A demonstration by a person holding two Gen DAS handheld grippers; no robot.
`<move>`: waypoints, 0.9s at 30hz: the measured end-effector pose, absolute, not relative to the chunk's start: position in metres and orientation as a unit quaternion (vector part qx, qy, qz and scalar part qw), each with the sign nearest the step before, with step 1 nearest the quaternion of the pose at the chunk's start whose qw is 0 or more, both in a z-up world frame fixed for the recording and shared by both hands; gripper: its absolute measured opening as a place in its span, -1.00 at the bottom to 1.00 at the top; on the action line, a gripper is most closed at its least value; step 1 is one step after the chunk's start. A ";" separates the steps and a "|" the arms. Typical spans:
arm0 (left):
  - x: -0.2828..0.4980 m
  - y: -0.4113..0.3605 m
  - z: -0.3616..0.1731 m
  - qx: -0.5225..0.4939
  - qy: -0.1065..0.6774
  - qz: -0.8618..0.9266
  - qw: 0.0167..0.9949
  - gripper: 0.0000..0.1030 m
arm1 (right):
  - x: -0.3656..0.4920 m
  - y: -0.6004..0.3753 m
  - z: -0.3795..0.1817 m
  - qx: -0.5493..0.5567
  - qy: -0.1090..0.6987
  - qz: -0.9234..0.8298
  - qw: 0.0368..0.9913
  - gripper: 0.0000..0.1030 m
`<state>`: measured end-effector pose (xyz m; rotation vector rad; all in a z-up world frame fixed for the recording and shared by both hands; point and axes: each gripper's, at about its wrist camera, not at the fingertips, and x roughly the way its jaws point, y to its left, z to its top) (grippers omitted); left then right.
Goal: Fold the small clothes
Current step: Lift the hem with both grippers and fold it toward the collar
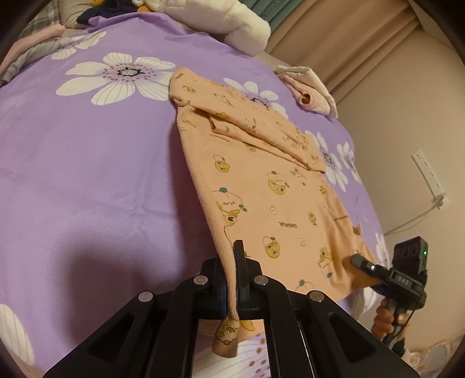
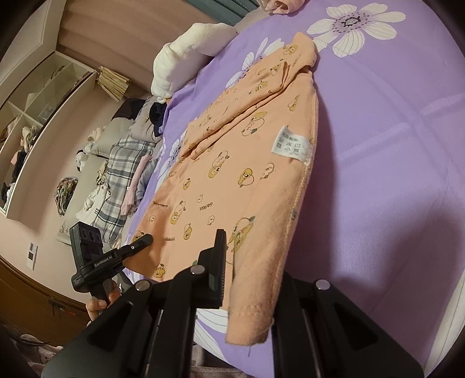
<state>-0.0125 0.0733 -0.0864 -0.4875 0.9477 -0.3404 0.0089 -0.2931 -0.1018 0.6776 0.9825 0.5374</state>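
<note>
A small orange top [image 1: 261,189] printed with yellow cartoon figures lies on the purple flowered bedsheet [image 1: 87,174], its sleeves folded across the far end. My left gripper [image 1: 231,256] is shut on the near left hem corner, with cloth hanging down between the fingers. In the same view my right gripper [image 1: 360,260] pinches the hem's other corner. The right wrist view shows the top [image 2: 232,162] with its white care label [image 2: 293,144] up. There my right gripper [image 2: 232,256] is shut on the hem, cloth draped over its right finger. My left gripper [image 2: 142,241] grips the far corner.
A white fluffy blanket [image 1: 232,23] and pink clothes [image 1: 308,93] sit at the bed's far edge. Plaid and grey clothes [image 2: 122,174] are heaped along the bed's side, with open shelves [image 2: 35,116] beyond. A wall socket [image 1: 430,174] is at the right. Hands [image 1: 386,317] hold the handles.
</note>
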 end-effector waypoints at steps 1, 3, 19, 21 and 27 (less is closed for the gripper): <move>-0.012 0.074 -0.086 -0.234 0.448 -0.163 0.847 -0.98 | 0.009 -0.293 -0.101 0.316 0.455 0.252 0.794 -0.83; -0.012 0.074 -0.085 -0.238 0.446 -0.165 0.847 -0.98 | 0.008 -0.293 -0.100 0.317 0.452 0.256 0.794 -0.83; -0.004 0.077 -0.070 -0.247 0.421 -0.172 0.856 -0.98 | 0.015 -0.290 -0.084 0.333 0.420 0.281 0.796 -0.84; -0.003 0.077 -0.067 -0.247 0.419 -0.172 0.857 -0.98 | 0.016 -0.290 -0.080 0.334 0.415 0.286 0.797 -0.84; 0.001 0.074 -0.060 -0.239 0.414 -0.171 0.861 -0.98 | 0.020 -0.288 -0.073 0.334 0.403 0.296 0.799 -0.84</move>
